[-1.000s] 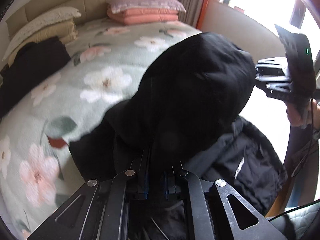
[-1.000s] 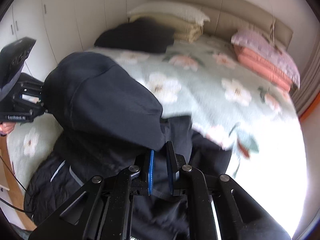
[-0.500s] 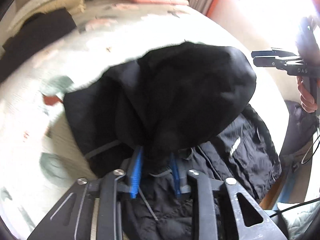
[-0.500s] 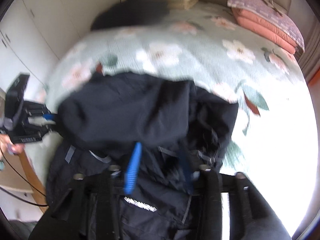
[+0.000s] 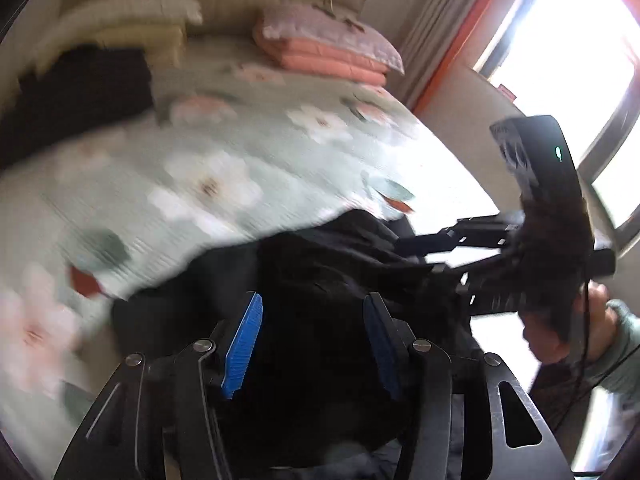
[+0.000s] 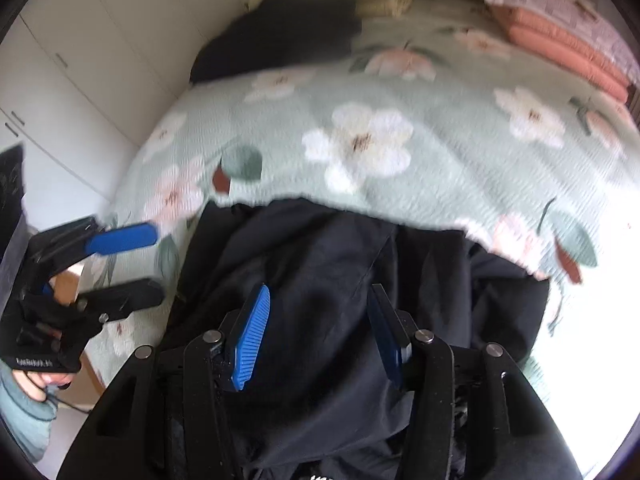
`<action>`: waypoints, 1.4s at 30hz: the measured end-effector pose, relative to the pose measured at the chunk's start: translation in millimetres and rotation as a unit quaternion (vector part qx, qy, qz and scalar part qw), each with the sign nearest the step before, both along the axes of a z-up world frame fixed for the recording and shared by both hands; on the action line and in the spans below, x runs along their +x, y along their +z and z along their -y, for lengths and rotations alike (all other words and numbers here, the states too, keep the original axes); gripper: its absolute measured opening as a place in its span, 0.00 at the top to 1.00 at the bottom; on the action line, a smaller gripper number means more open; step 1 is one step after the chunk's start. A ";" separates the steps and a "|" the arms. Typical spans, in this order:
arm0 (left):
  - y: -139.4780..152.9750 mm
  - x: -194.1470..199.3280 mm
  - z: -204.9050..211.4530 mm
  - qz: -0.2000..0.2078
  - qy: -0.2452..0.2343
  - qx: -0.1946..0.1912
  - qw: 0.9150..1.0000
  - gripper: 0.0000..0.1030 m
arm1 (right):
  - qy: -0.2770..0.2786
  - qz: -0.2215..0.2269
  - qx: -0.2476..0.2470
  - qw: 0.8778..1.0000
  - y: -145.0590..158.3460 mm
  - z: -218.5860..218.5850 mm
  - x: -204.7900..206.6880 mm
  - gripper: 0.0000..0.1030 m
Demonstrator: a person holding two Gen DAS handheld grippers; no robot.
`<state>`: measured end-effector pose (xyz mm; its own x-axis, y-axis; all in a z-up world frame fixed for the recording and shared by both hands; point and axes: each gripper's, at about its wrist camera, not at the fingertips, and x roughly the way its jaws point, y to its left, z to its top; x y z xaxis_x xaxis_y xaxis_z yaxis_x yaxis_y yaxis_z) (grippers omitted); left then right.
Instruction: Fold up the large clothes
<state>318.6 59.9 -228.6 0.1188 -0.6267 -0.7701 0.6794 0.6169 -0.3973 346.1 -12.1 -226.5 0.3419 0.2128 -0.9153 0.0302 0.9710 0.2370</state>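
Fingers point(image 5: 240, 344) of my left gripper point(image 5: 312, 340), faced with ribbed blue pads, stand apart with a clear gap between them. They have just been opening, and nothing is pinched: the large black padded jacket point(image 5: 320, 272) lies under and beyond them, and I cannot tell whether the pads brush its cloth. My right gripper point(image 6: 316, 332) has its two blue-padded fingers point(image 6: 252, 332) parted as well, having just opened too, with only dark cloth showing through the gap and none caught between the pads.

That jacket point(image 6: 340, 280) lies heaped in folds on the near edge of the bed, on the pale green quilt printed with white and pink flowers point(image 6: 440, 152). In the right wrist view it fills the lower middle, from about 8 o'clock round to 4 o'clock, with the quilt spreading above it toward 12 o'clock.

From the right wrist view my left gripper point(image 6: 136, 264) shows at 9 o'clock, just beside the jacket's edge, its two fingers plainly spread, and my left hand point(image 6: 44, 376) grips its handle near 8 o'clock. From the left wrist view my right gripper point(image 5: 420, 256) reaches in from 3 o'clock, its tips at the jacket's far edge.

At the head of the bed, toward 12 o'clock, lie a stack of pink folded bedding under a mauve pillow point(image 5: 328, 48), cream pillows point(image 5: 132, 20) and a flat black garment point(image 6: 280, 36).
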 end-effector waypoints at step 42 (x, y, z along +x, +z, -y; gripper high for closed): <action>-146.4 -75.6 -37.7 -0.065 0.170 0.066 0.981 0.38 | 0.019 -0.015 -0.101 0.995 -119.8 -26.7 -8.5 0.21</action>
